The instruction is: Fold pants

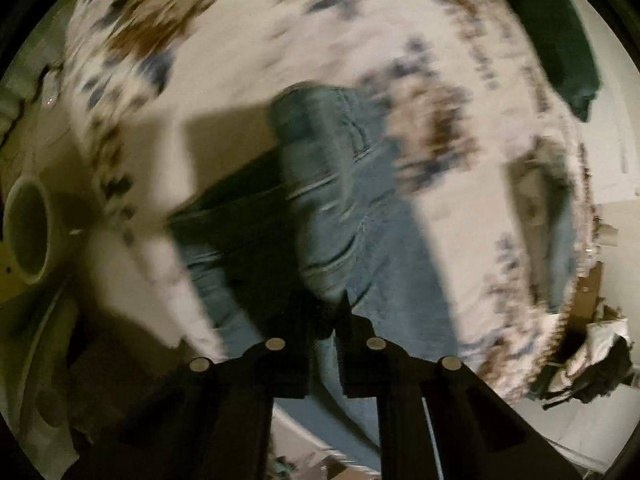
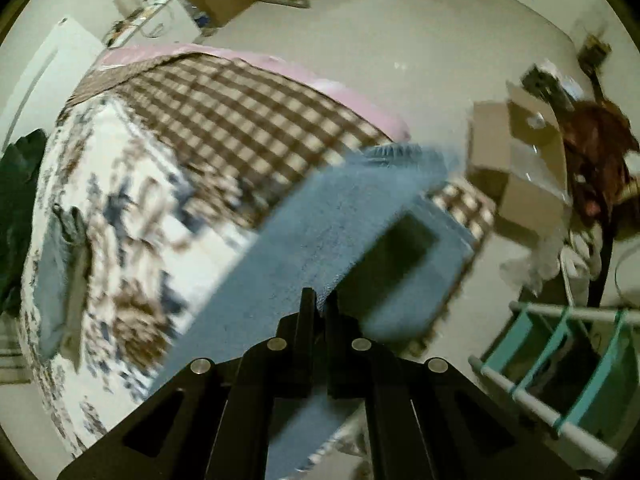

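Both claws, left (image 1: 332, 300) and right (image 2: 320, 300), pinched on blue pants (image 2: 320, 232), long axis diagonally across floral bedspread (image 2: 120, 208)

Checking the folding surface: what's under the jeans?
Under the jeans lies a floral bedspread, with a brown checked blanket near the far end. Both claws, left and right, pinch denim; whatever is directly beneath stays covered.

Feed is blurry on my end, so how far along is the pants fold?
Early. Nothing looks folded yet: the jeans lie bunched on the floral bedspread. In hand: the left gripper pinches one end, and the right gripper is shut on the lifted denim. Left: lay flat, fold the legs, fold again.
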`<state>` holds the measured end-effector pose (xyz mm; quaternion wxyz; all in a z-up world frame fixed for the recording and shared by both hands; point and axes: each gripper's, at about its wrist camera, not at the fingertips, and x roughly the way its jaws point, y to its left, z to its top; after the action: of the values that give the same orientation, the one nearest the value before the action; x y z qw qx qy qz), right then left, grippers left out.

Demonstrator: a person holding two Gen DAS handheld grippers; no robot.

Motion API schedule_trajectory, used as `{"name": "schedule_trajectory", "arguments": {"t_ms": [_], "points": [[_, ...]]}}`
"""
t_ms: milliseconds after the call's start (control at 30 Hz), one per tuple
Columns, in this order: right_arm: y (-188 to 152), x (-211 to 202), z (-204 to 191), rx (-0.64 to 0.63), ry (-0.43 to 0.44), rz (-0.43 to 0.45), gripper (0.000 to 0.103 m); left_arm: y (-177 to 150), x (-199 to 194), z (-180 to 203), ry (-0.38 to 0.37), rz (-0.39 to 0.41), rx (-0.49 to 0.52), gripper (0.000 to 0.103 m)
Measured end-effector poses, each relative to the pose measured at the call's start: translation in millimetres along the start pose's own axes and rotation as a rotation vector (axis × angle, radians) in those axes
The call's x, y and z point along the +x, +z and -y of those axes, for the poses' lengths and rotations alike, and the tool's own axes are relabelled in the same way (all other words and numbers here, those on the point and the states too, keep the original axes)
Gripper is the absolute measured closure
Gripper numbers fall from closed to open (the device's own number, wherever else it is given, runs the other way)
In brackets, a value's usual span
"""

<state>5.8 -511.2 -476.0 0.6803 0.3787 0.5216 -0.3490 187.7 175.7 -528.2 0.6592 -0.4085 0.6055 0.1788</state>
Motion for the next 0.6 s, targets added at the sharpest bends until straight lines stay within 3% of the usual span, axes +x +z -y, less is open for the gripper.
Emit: {"name": "schedule_trajectory", "arguments": {"t_ms": [167,300,400,467,500,533,567,600], "points": [[-31,53,42,-0.010,-0.019,-0.027,0.099,-14,53,-42,0.066,-0.036,-0.007,0.097],[-42,81,54,-0.012,-0.045,-0.046,0.099,-19,59,-42,0.077,-0.017,0.039,0.097],[-40,97,68,-0.006,-0.033,-0.134,0.098,-26,49,-30,0.112,-0.009,0.095,0.093],[-36,101,79,0.013,-0.010,-0.183,0.090,-34,36,-19,0.143,0.009,0.116,0.093],[-33,98,85,0.020,-0.003,-0.190,0.077,-41,27,-12,0.159,0.019,0.131,0.093],[-29,92,92,0.028,0.009,-0.176,0.056,-48,17,-4,0.152,0.030,0.149,0.093],[-24,83,99,0.042,0.034,-0.153,0.045,-55,9,4,0.151,0.046,0.165,0.092],[-20,77,104,0.056,0.058,-0.134,0.043,-63,2,14,0.158,0.065,0.183,0.086]]}}
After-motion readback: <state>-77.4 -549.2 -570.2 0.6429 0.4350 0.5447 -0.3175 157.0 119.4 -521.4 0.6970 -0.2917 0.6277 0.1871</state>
